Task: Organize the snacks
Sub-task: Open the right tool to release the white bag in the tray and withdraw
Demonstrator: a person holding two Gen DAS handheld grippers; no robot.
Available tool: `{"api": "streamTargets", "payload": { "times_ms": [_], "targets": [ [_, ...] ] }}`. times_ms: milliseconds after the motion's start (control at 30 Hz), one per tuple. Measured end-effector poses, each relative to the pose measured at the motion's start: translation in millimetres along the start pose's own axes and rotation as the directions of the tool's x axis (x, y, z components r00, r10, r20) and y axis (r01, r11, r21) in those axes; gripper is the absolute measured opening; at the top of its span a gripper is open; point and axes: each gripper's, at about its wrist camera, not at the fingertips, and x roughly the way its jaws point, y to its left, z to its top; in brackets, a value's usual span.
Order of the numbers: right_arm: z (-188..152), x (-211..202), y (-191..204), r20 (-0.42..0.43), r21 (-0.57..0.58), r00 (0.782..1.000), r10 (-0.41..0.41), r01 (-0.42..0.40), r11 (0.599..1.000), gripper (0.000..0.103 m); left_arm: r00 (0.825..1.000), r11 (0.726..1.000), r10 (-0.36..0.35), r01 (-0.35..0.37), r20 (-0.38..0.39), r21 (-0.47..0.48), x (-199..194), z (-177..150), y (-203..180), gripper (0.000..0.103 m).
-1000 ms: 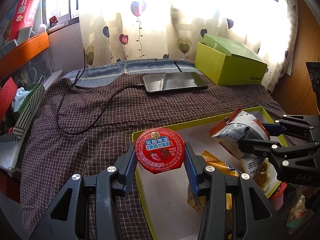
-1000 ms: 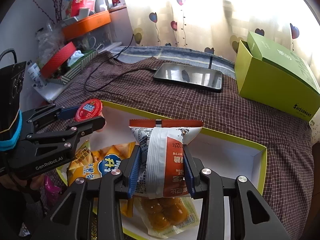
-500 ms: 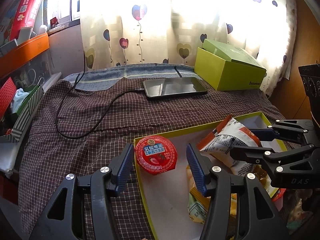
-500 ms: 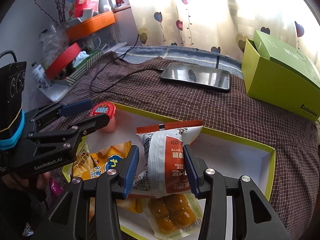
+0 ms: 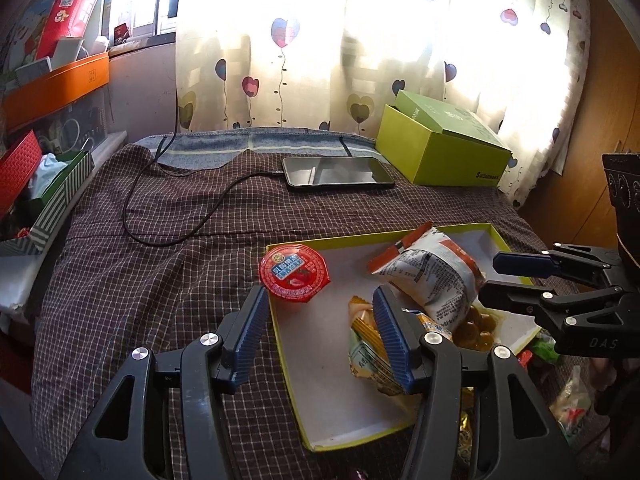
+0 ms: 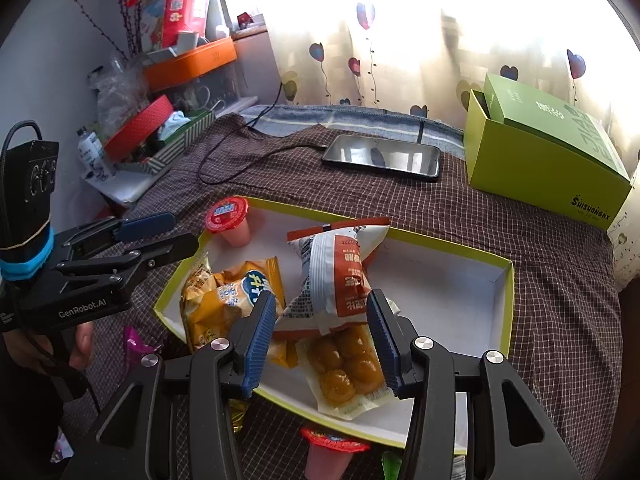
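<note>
A red-lidded jelly cup (image 5: pixel 294 274) stands in the far left corner of the yellow-green tray (image 5: pixel 320 360). My left gripper (image 5: pixel 318 300) is open just behind it, with nothing between the pads. A white-and-orange snack bag (image 6: pixel 336 272) leans on a yellow bag (image 6: pixel 236 296) and a packet of yellow balls (image 6: pixel 344 368) inside the tray (image 6: pixel 504 304). My right gripper (image 6: pixel 320 300) straddles the bag's near end; its jaws are opening and the pads stand clear of the bag. The right wrist view also shows the left gripper (image 6: pixel 184 230) beside the cup (image 6: pixel 228 216).
A phone (image 5: pixel 338 171) on a black cable and a green box (image 5: pixel 440 152) lie at the back of the checked cloth. Cluttered boxes (image 6: pixel 156 136) stand at the left. Another jelly cup (image 6: pixel 332 452) and a pink wrapper (image 6: pixel 134 346) lie near the tray's front edge.
The left gripper opened and let go of the jelly cup, which now stands in the tray. The right gripper opened off the snack bag. Both drew back and up.
</note>
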Motion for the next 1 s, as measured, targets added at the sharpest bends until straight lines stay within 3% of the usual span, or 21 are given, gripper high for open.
{"api": "streamTargets", "payload": {
  "times_ms": [467,1000],
  "targets": [
    [-52.8,-53.5,25.5,0.070,0.008,0.997,-0.018,0.018,1.000,0.046,0.999,0.999,0.015,-0.014,0.030,-0.042,-56.5,-41.0,-21.1,0.055],
    [-94.6,-76.2,39.8,0.088,0.010,0.996,-0.030,0.029,1.000,0.046,0.999,1.000,0.011,-0.010,0.032,-0.024,-82.0,-80.1,-52.5,0.055]
  ]
}}
